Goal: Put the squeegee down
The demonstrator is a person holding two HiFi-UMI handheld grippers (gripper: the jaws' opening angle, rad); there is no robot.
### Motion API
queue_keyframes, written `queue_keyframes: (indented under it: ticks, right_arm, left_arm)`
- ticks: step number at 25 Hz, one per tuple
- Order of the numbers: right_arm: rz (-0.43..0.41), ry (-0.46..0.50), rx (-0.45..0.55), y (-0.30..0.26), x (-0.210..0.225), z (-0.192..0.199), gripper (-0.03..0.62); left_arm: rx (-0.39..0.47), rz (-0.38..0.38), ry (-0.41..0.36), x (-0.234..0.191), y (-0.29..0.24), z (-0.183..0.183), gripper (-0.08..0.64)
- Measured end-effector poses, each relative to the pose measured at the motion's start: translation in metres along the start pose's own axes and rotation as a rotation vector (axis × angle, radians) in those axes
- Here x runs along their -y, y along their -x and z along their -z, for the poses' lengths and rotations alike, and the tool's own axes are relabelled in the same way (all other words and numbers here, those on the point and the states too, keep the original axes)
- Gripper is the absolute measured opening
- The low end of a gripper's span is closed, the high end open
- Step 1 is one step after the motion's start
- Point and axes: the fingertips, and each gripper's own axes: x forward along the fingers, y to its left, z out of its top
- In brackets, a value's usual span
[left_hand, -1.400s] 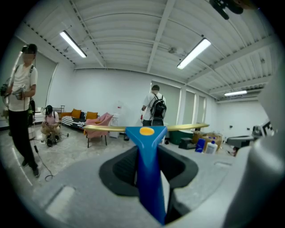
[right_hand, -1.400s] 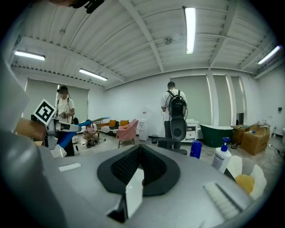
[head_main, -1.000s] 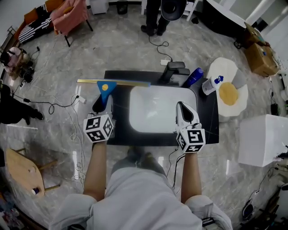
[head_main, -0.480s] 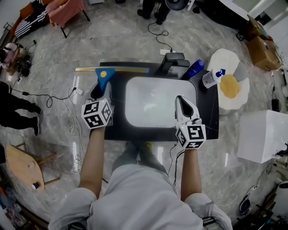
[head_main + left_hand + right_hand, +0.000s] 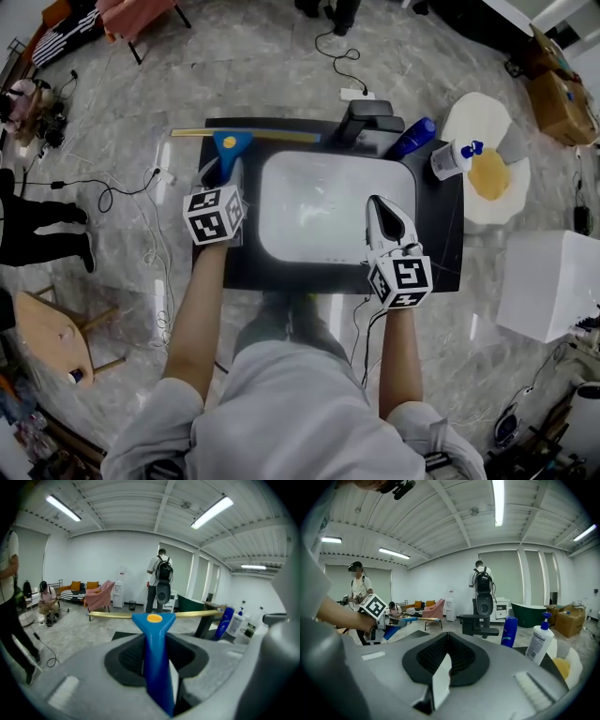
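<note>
The squeegee [image 5: 232, 142] has a blue handle and a long yellow blade that lies across the back left of the black table [image 5: 433, 234]. My left gripper [image 5: 222, 172] is shut on the blue handle, just left of the white basin [image 5: 319, 211]. In the left gripper view the squeegee handle [image 5: 153, 634] runs up between the jaws of the left gripper [image 5: 157, 660], with the blade level beyond them. My right gripper [image 5: 380, 208] hangs over the basin's right edge, shut and holding nothing. The right gripper [image 5: 443, 667] shows closed jaws in its own view.
A black stand [image 5: 367, 120], a blue bottle [image 5: 414, 137] and a white pump bottle [image 5: 450, 159] stand at the table's back right. On the floor are an egg-shaped mat [image 5: 489, 173], a white box [image 5: 548, 286] and a wooden stool [image 5: 47, 337]. Cables trail left of the table.
My left gripper has come down with the squeegee, which now sits closer to the table's back left corner. My right gripper has sunk a little over the basin.
</note>
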Motion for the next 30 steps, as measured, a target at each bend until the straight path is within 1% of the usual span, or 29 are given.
queue_keyframes:
  ticks: [5, 14, 24, 28, 30]
  right_arm:
    - [0.002, -0.011, -0.017, -0.012, 0.008, 0.01, 0.003]
    - [-0.023, -0.014, -0.037, -0.039, 0.017, 0.019, 0.003]
    - [-0.018, -0.019, -0.069, -0.047, 0.03, 0.03, 0.003]
    - [-0.016, -0.021, -0.077, -0.053, 0.039, 0.036, 0.003]
    - [-0.017, -0.019, -0.082, -0.055, 0.041, 0.039, 0.003]
  left_arm:
    - [-0.05, -0.003, 0.008, -0.003, -0.026, 0.017, 0.13]
    - [-0.157, -0.038, 0.021, -0.011, -0.068, 0.05, 0.13]
    - [-0.224, -0.057, 0.018, -0.015, -0.097, 0.073, 0.132]
    - [-0.249, -0.065, 0.0, -0.012, -0.111, 0.082, 0.132]
    - [-0.26, -0.071, 0.008, -0.014, -0.114, 0.086, 0.132]
